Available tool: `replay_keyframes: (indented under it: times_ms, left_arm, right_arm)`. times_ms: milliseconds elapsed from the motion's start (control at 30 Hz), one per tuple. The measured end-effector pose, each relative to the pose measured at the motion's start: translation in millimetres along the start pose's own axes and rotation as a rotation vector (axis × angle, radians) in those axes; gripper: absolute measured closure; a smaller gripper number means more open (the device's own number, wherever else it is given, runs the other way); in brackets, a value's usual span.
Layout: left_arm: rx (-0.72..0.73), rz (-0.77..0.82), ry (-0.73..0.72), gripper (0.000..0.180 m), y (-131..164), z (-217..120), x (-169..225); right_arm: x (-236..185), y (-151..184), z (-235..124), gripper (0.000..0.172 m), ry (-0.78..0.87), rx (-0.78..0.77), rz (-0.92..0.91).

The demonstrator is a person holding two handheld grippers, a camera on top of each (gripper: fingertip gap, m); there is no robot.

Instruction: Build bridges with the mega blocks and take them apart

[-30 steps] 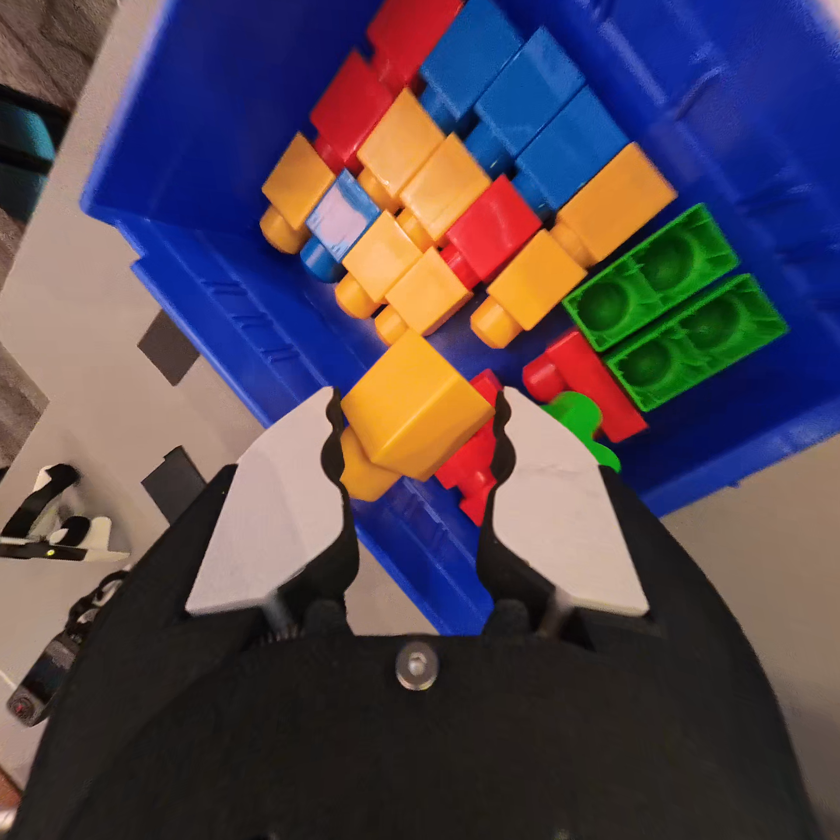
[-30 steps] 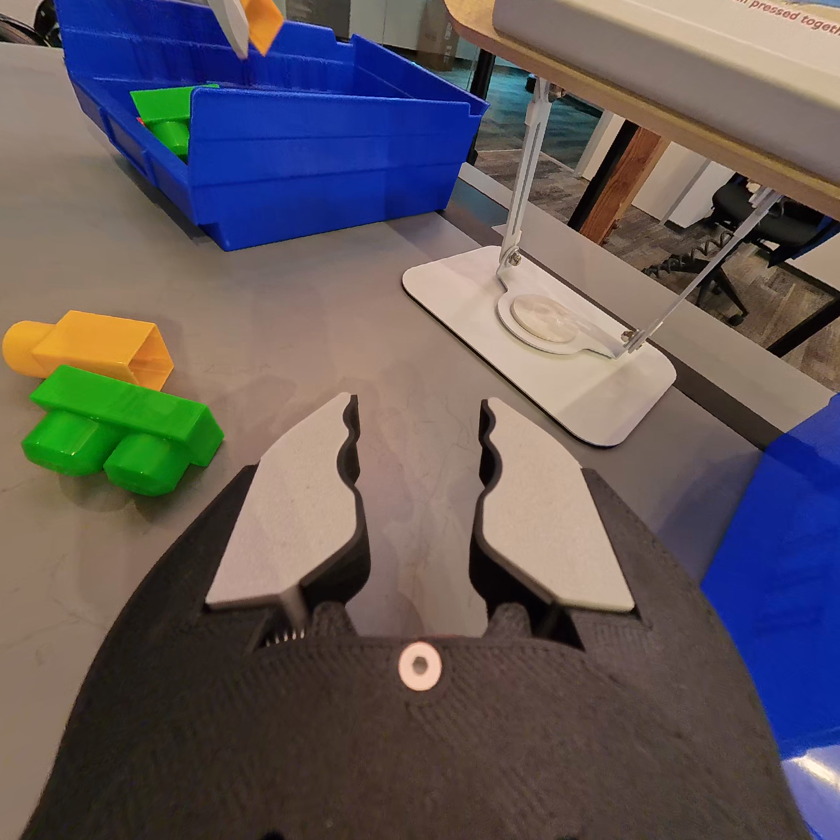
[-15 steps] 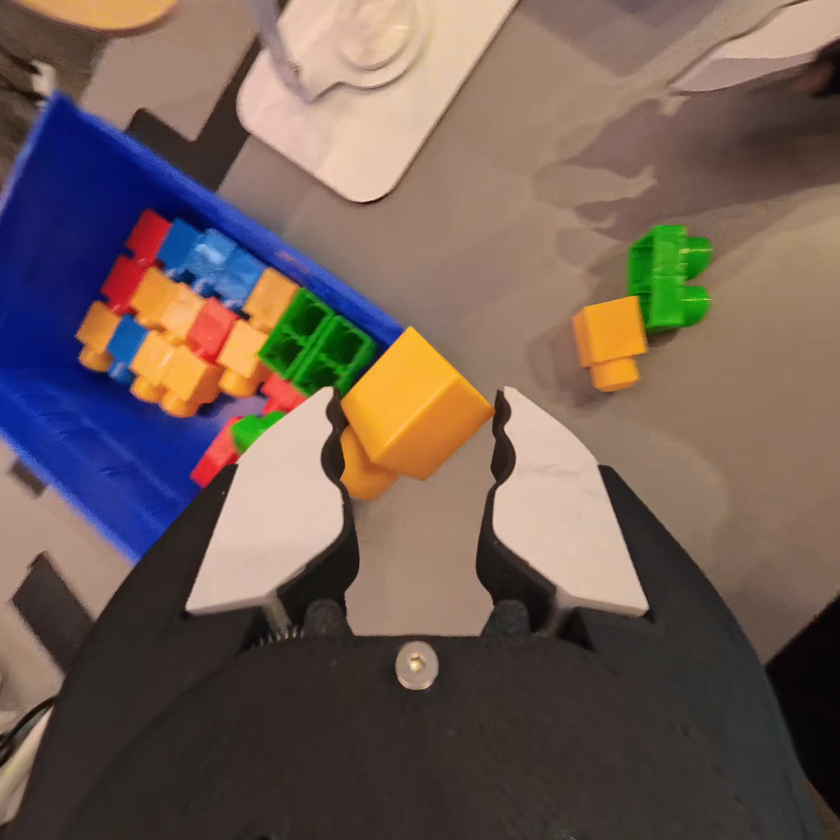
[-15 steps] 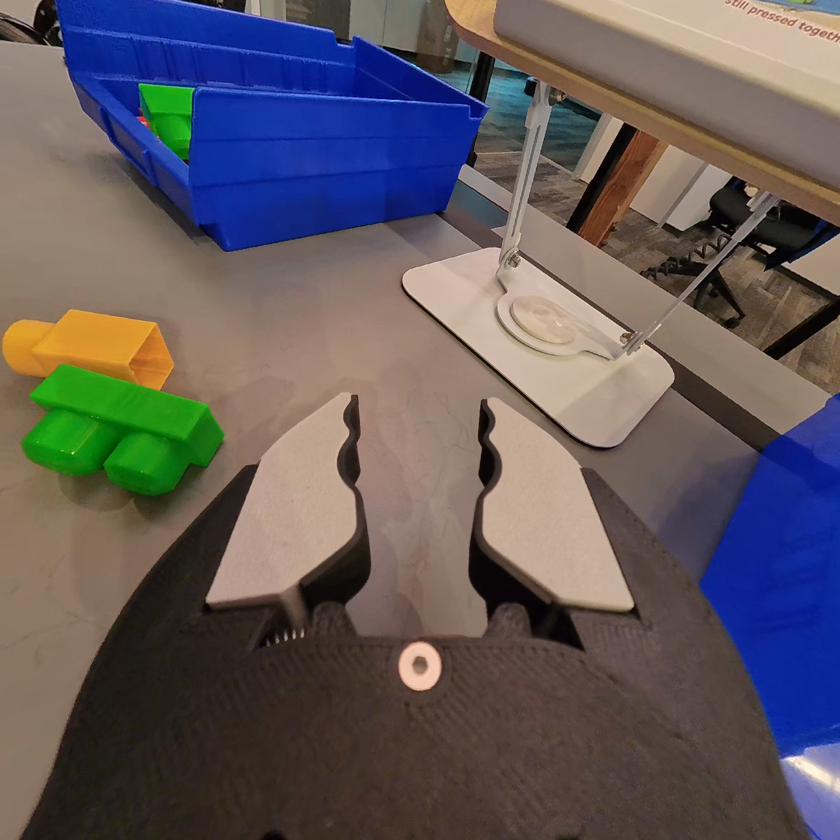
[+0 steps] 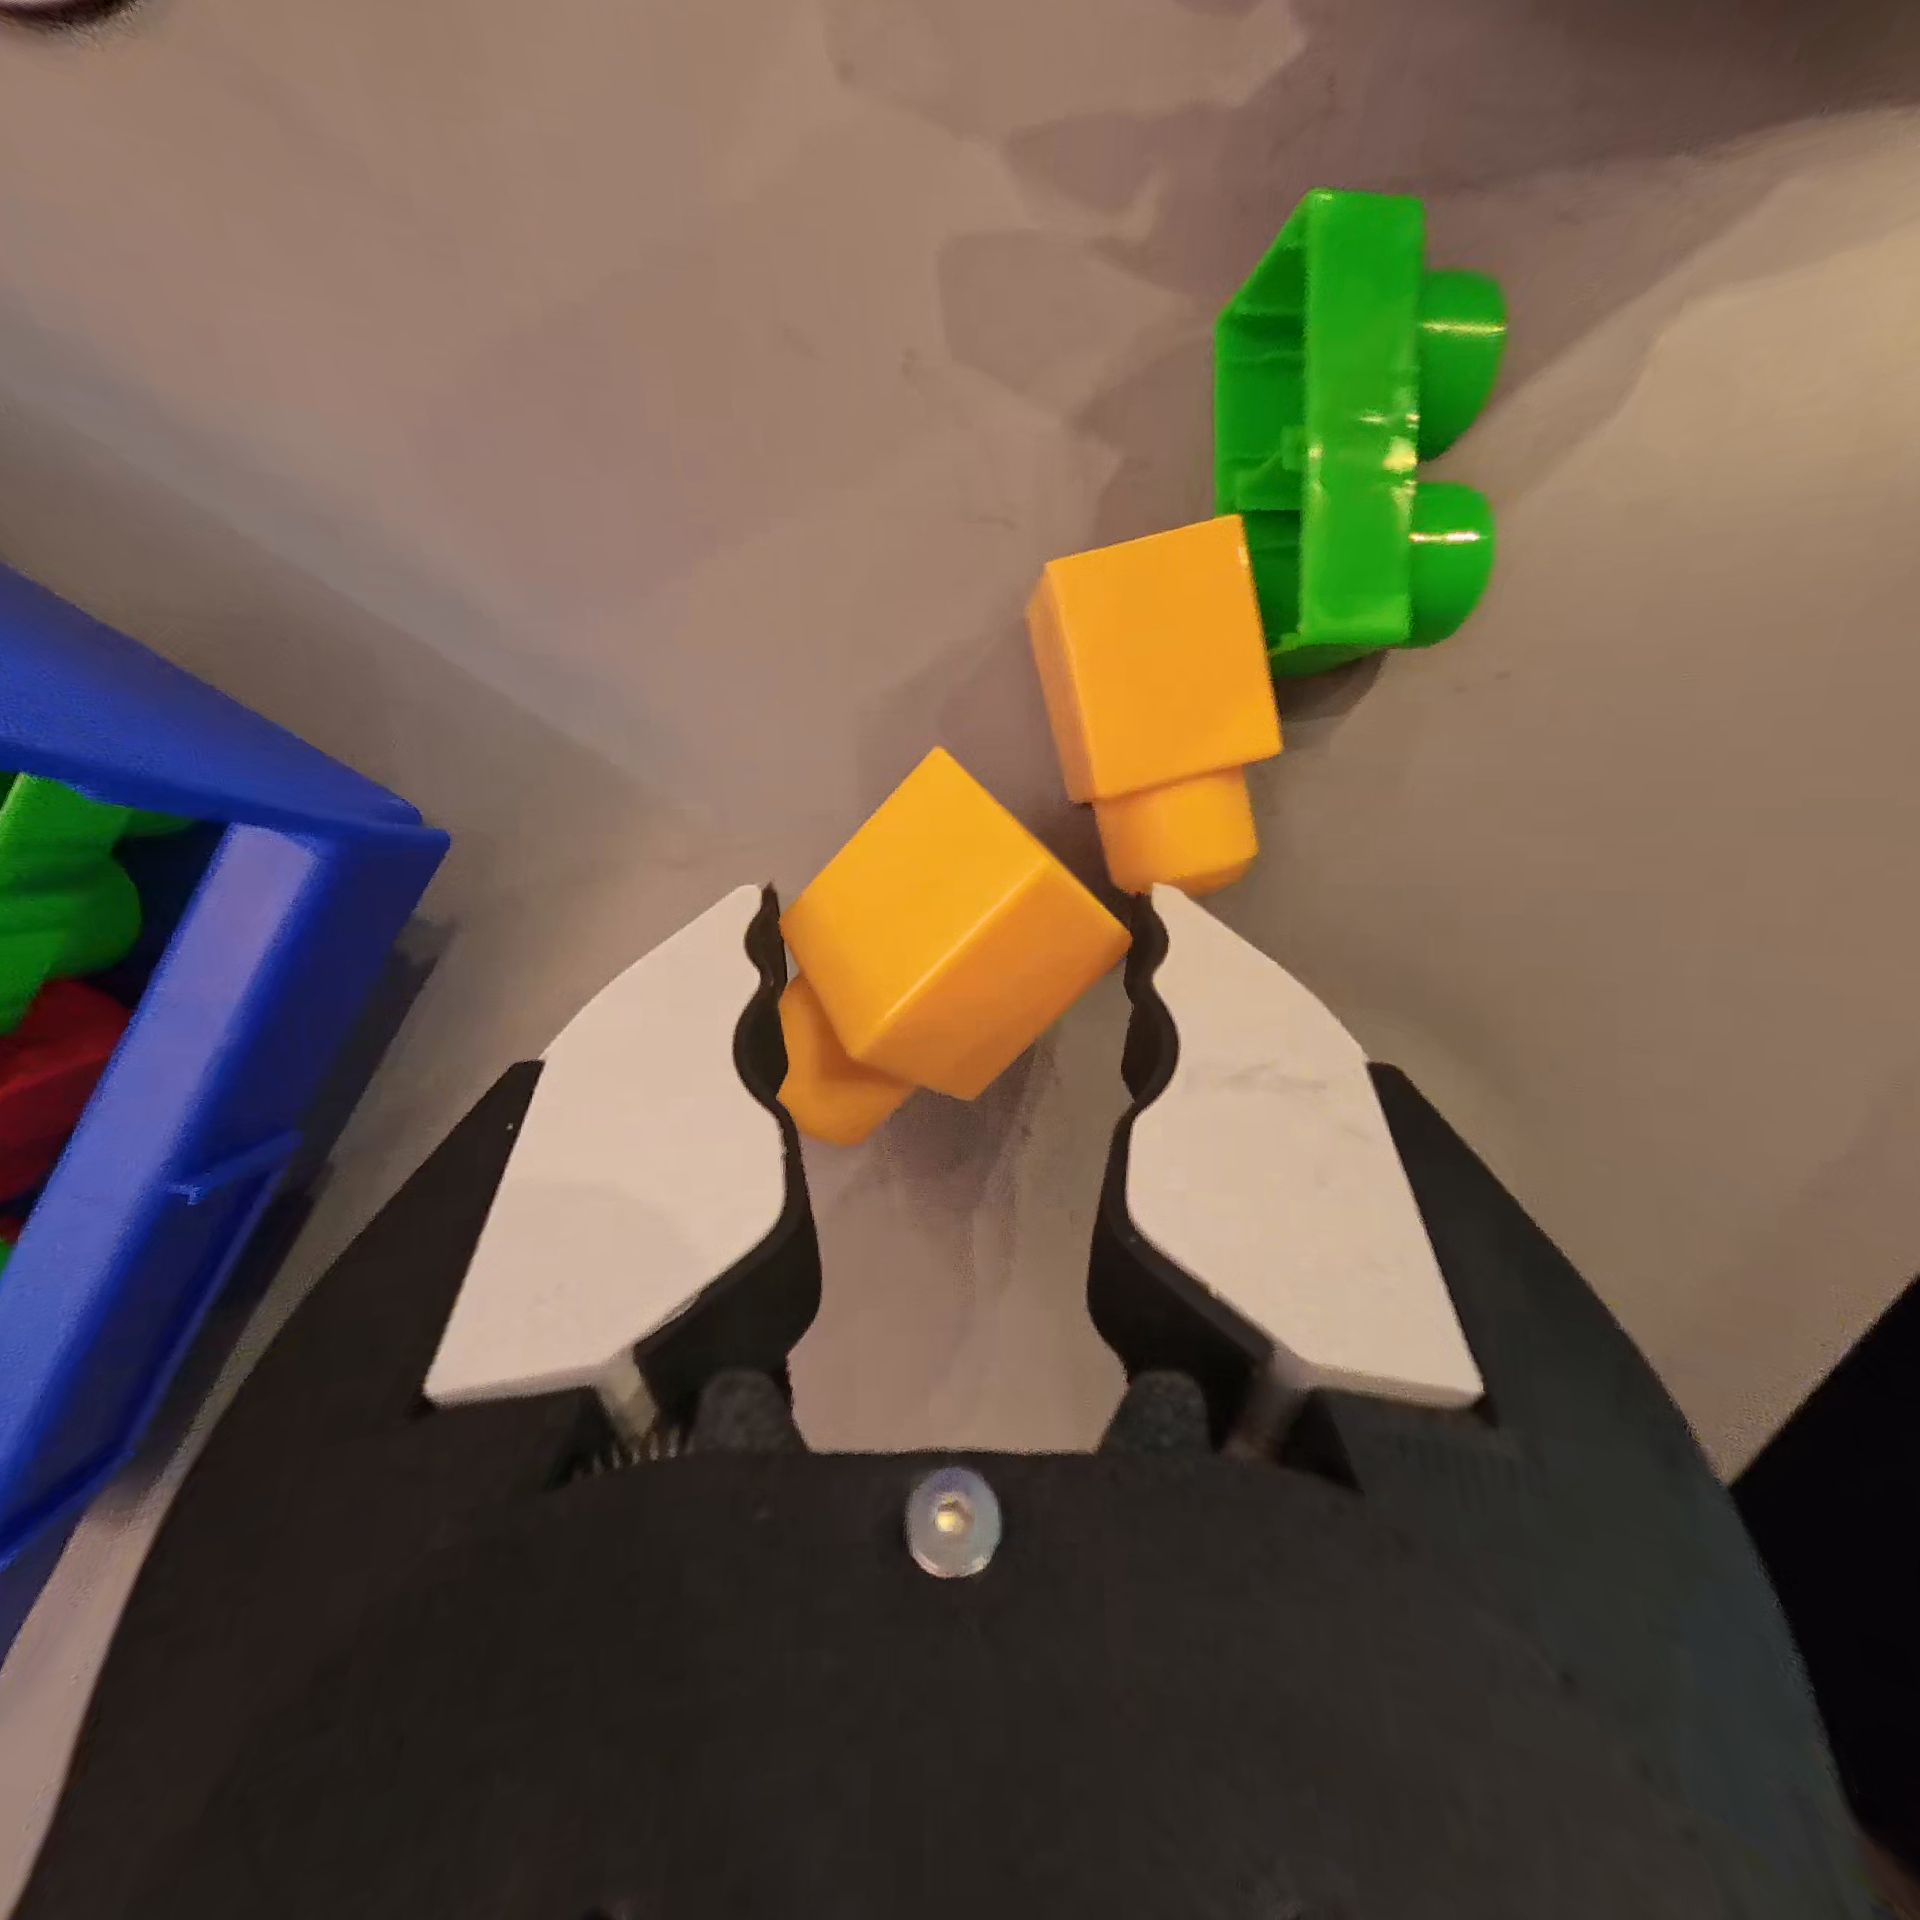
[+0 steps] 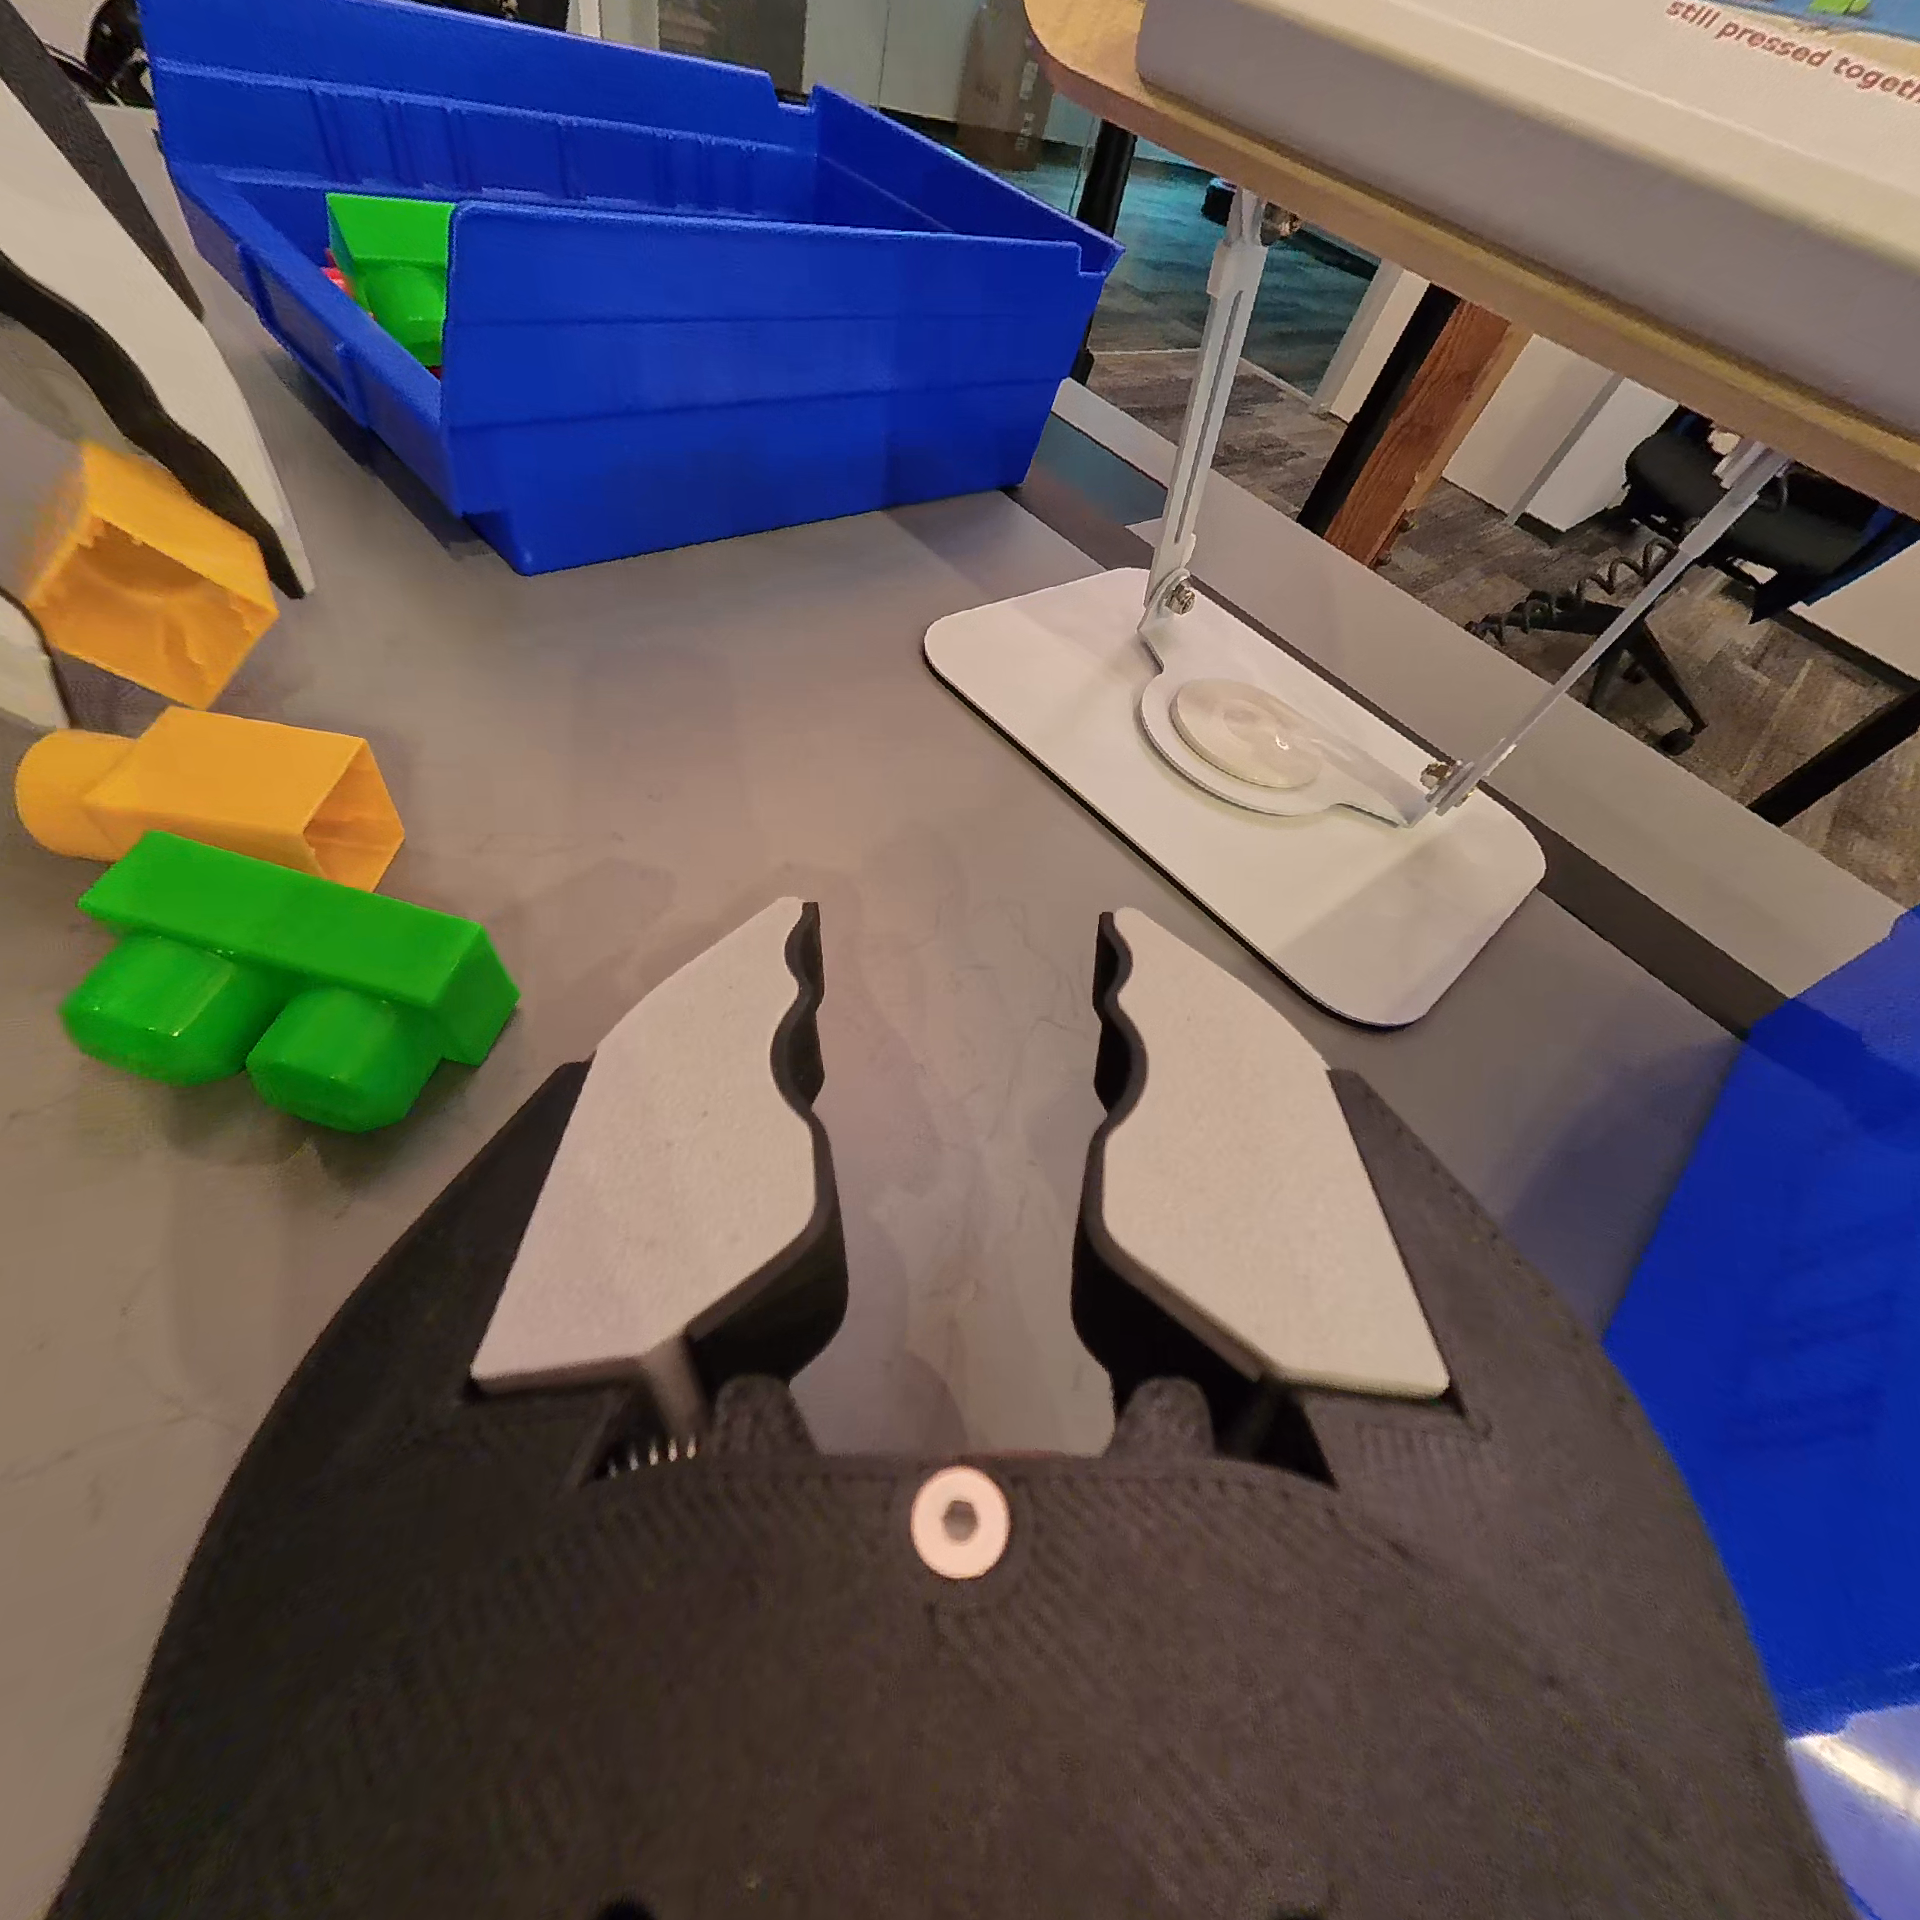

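Observation:
My left gripper (image 5: 951, 925) is shut on an orange block (image 5: 951, 925), held tilted between both pads just above the grey table. That held block also shows at the left edge of the right wrist view (image 6: 145, 592). A second orange block (image 5: 1158, 675) lies on its side on the table just beyond my left fingertips, next to a green two-stud block (image 5: 1340, 436). Both also show in the right wrist view: the orange block (image 6: 229, 790) and the green block (image 6: 281, 977). My right gripper (image 6: 956, 945) is open and empty over bare table.
A blue bin (image 6: 665, 343) with more blocks stands at the back left; its corner shows in the left wrist view (image 5: 208, 935). A white stand base (image 6: 1247, 790) sits to the right. Another blue bin (image 6: 1787, 1351) is at the right edge.
My left gripper carried the orange block out of the blue bin, across the table, and down beside the orange and green blocks. The right gripper has not moved.

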State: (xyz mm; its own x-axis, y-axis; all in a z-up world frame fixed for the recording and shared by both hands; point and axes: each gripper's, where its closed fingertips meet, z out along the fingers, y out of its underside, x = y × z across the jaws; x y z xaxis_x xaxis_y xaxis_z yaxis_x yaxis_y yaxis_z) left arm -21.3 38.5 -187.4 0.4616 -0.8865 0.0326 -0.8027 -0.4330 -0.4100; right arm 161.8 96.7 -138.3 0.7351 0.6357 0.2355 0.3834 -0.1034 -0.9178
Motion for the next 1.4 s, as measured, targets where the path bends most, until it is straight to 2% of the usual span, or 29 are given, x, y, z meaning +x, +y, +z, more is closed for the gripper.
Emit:
replay_keyframes:
  times_ms: [367, 467, 667, 867, 1033, 1267, 1400]
  left_arm:
    - [0.021, -0.091, 0.096, 0.117, 0, 17, 5]
    - [0.033, -0.102, 0.130, 0.108, 0, 16, 9]
    - [0.040, -0.035, 0.123, 0.104, 5, 7, 9]
    - [0.024, -0.036, 0.113, 0.118, 12, 6, 5]
    - [0.038, -0.041, 0.153, 0.129, 17, 3, 19]
    - [0.053, -0.035, 0.269, 0.128, 21, 0, 59]
    - [0.051, -0.014, 0.265, 0.125, 24, 1, 65]
  right_arm:
    - [0, 0, 0, 0.121, -0.002, -0.003, -0.001]
    - [0, 0, 0, 0.121, -0.002, -0.003, -0.001]
    - [0, 0, 0, 0.121, -0.003, -0.004, -0.001]
    - [0, 0, 1, 0.121, -0.003, -0.005, -0.002]
    - [0, 0, 1, 0.121, -0.003, -0.004, 0.001]
    - [-1, 0, 1, 0.121, -0.006, -0.005, -0.002]
    - [-1, 0, 1, 0.121, -0.006, -0.005, -0.001]
